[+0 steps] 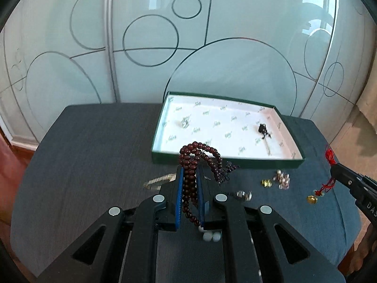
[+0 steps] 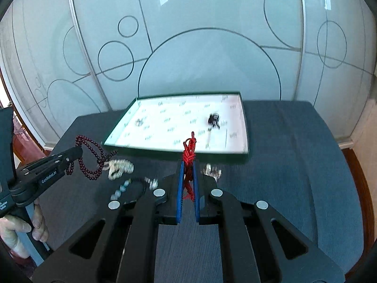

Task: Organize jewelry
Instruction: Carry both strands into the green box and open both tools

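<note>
My left gripper is shut on a dark red bead bracelet, held above the table just in front of the green box; it also shows in the right wrist view. My right gripper is shut on a red cord charm; in the left wrist view its gold pendant hangs below the cord. The box's white patterned floor holds a silvery piece at left and a black piece at right.
Loose jewelry lies on the dark table in front of the box: a gold piece, a crystal cluster, a silver ring-like piece, a pale chain and white beads. A glass wall stands behind.
</note>
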`<state>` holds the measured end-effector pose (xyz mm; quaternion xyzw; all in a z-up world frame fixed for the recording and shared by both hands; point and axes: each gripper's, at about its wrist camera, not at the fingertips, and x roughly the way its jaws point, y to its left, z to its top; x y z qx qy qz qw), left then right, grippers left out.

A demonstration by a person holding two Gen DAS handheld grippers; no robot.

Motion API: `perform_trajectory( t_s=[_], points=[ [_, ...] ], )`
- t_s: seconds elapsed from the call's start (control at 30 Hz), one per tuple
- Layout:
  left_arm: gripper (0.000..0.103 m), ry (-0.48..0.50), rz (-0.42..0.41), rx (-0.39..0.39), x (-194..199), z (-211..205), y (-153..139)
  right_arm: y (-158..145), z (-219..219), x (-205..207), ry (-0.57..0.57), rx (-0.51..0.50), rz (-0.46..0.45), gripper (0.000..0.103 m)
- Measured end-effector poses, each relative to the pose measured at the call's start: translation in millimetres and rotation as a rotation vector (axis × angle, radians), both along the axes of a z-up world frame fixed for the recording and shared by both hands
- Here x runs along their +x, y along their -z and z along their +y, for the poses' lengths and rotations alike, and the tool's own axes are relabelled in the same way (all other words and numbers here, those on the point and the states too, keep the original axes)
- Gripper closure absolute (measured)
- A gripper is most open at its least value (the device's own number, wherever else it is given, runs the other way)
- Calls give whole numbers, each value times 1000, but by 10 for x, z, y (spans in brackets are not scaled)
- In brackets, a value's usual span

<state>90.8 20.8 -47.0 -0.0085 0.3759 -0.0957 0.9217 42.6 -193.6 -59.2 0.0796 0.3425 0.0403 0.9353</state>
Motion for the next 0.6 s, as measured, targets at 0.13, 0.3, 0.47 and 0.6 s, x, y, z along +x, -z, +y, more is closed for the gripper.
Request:
perform_trajectory(
  t_s=[0.13,0.3,0.47,0.6],
  points=[
    [92,7,-27,6,219,-82,-83,-53,-29,210,11,-7,-17,96],
    [92,4,-29,18,585,-172,-78,-64,-115,541,30,-2,-22,96],
    [92,-12,3,14,944,-226,50,32,-197,903,41,-2,3,96],
    [92,-15,31,28,1156,-288,205,221,-207,1156,43,2,53,96]
  ],
)
